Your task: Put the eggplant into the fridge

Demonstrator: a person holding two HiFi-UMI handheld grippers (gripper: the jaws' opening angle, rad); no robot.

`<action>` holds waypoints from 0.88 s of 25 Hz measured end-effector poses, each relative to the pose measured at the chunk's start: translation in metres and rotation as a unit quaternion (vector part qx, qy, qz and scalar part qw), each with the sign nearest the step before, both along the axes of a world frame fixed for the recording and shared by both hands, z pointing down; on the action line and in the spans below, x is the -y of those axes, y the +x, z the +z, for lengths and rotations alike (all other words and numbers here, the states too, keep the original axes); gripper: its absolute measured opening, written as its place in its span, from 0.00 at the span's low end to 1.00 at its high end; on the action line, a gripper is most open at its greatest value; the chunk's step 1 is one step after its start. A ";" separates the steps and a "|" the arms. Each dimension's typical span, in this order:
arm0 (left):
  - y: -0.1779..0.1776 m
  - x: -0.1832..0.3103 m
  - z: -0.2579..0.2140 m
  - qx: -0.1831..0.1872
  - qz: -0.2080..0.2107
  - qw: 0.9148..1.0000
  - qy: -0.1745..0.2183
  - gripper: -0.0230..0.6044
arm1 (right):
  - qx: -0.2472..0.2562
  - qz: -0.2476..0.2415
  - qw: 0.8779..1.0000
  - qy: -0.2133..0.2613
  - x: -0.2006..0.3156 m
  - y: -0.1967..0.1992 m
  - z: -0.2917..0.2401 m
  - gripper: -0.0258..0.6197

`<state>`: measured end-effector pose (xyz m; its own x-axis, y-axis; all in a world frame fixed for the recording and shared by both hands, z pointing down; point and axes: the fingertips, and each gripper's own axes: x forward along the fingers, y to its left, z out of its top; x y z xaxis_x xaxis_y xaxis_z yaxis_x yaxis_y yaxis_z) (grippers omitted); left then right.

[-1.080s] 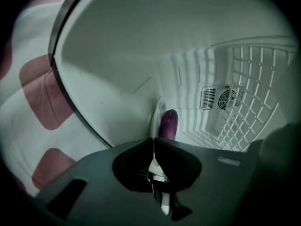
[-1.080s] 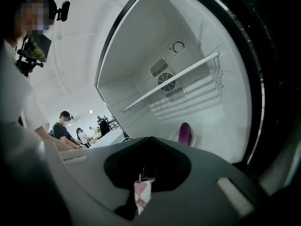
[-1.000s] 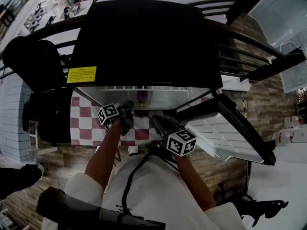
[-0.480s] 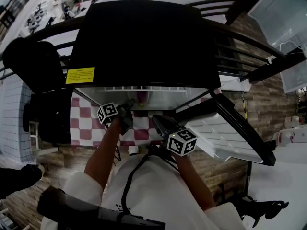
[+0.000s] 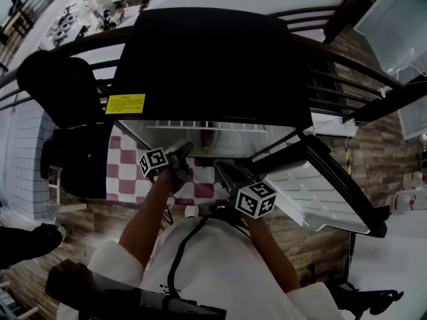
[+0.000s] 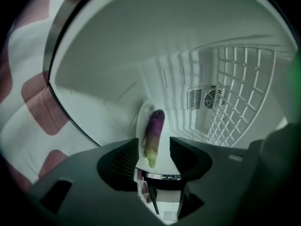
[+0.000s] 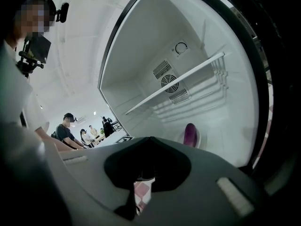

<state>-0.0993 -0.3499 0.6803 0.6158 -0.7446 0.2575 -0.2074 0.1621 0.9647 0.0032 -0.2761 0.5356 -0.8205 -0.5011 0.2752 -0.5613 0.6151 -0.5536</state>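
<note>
The left gripper (image 6: pixel 154 145) reaches into the open mini fridge (image 5: pixel 207 65), and its jaws stand spread, having just been opening. Nothing is pinched. The eggplant (image 6: pixel 154 131) lies straight ahead of them on a white plate (image 6: pixel 141 121) on the fridge's white floor. Its green stem end points back into the gap between the jaw tips and its purple body runs away from them. Neither pad presses on it. Past the eggplant and to the right of this gripper are a round fan vent (image 6: pixel 209 98) in the back wall and a white wire shelf (image 6: pixel 244 93). To the gripper's left, the fridge's dark rim gives way to a red and white checkered floor (image 6: pixel 28 93). The right gripper (image 7: pixel 149 140) hangs outside the fridge mouth with its jaws pressed together and nothing in them. From it, the eggplant shows ahead and a little to the right, inside the cabinet and under a white shelf bar (image 7: pixel 178 81). In the head view both grippers sit just below the fridge opening, the left one nearer to it. The open fridge door (image 5: pixel 313 192) swings out beyond the right gripper. A yellow label (image 5: pixel 125 103) sits on the black fridge body above and left of the left gripper.
</note>
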 end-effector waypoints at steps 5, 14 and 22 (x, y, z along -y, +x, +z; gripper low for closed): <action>0.000 -0.012 -0.020 0.009 0.015 0.999 0.027 0.26 | 0.002 -0.008 1.000 0.012 -0.001 0.002 -0.007 0.05; -0.001 -0.046 -0.086 0.109 0.080 0.982 0.128 0.04 | -0.002 -0.006 0.998 0.066 -0.008 0.015 -0.037 0.05; -0.011 -0.072 -0.138 0.198 0.101 0.950 0.220 0.04 | -0.013 0.017 0.996 0.090 -0.012 0.031 -0.047 0.05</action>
